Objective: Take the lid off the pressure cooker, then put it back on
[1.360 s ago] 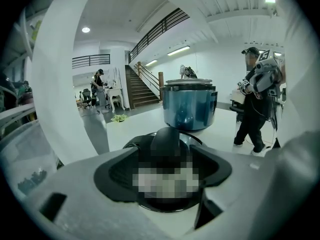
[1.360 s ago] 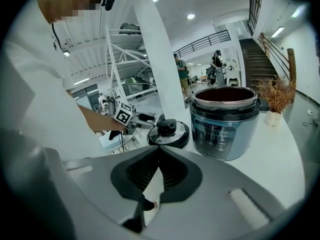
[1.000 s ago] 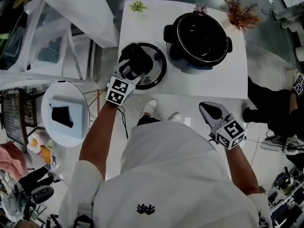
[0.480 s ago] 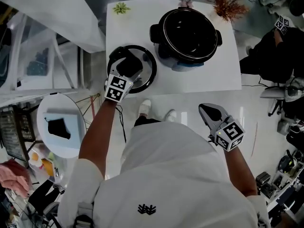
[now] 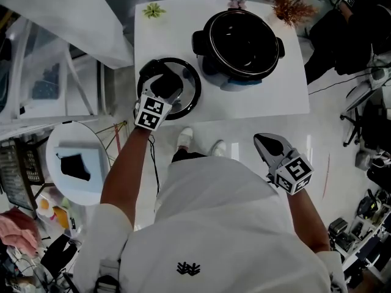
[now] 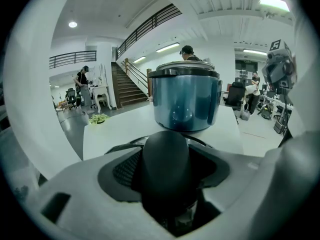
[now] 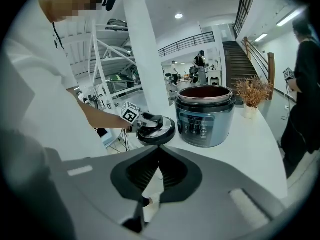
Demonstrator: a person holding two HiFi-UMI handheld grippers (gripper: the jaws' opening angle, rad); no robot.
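Note:
The black pressure cooker pot (image 5: 241, 41) stands open at the back of the white table (image 5: 269, 99). Its round lid (image 5: 189, 90) lies flat on the table to the pot's left. My left gripper (image 5: 164, 87) sits over the lid's middle. In the left gripper view the black knob (image 6: 166, 159) fills the gap between the jaws. They have just been closing, and the pads touch the knob's sides. The blue pot (image 6: 186, 101) stands just beyond. My right gripper (image 5: 261, 140) hangs off the table's near edge, shut and empty, facing the lid (image 7: 162, 130) and the pot (image 7: 205, 116).
A small green plant (image 5: 154, 9) and a dried reddish plant (image 5: 291, 5) sit at the table's far corners. A round white side table (image 5: 76, 163) stands low at the left. A person in black (image 5: 342, 35) is beyond the table's right edge.
The left gripper has sunk a little around the lid's knob, and the lid has stayed on the table. The right gripper has kept its place. The head view has shifted.

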